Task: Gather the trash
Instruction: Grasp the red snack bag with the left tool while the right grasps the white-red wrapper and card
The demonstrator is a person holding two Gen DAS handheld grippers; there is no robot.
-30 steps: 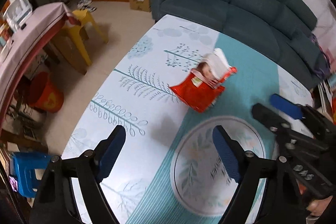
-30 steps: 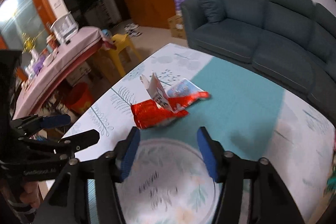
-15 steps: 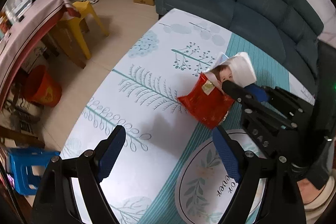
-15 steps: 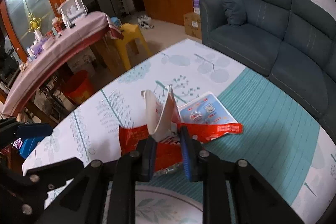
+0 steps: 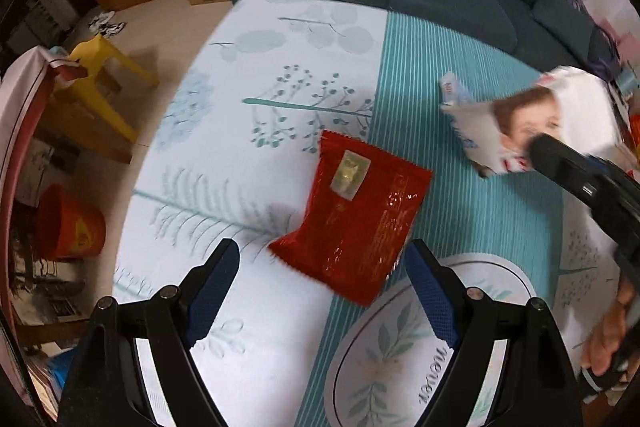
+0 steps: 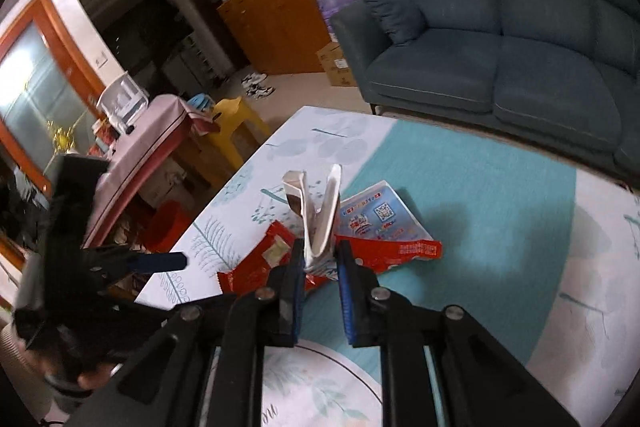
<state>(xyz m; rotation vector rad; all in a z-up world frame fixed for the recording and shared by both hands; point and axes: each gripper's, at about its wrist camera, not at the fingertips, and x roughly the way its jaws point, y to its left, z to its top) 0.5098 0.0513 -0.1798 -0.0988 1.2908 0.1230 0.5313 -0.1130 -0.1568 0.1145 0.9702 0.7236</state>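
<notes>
Lifted off the mat (image 5: 280,39) since half a second ago: white wrapper (image 6: 320,215), pinched in right gripper (image 6: 319,263). Uncovered beneath, flat on mat: red packet (image 5: 356,211) (probably next), just ahead of left gripper (image 5: 322,283), spread wide, empty.

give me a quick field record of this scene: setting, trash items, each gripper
setting: patterned play mat on floor, sofa behind
trash 1: white wrapper with a face print, lifted off the mat
trash 2: red wrapper, lying flat on the mat
right gripper: jaws shut on white wrapper
left gripper: jaws open, empty, red wrapper just ahead between them
</notes>
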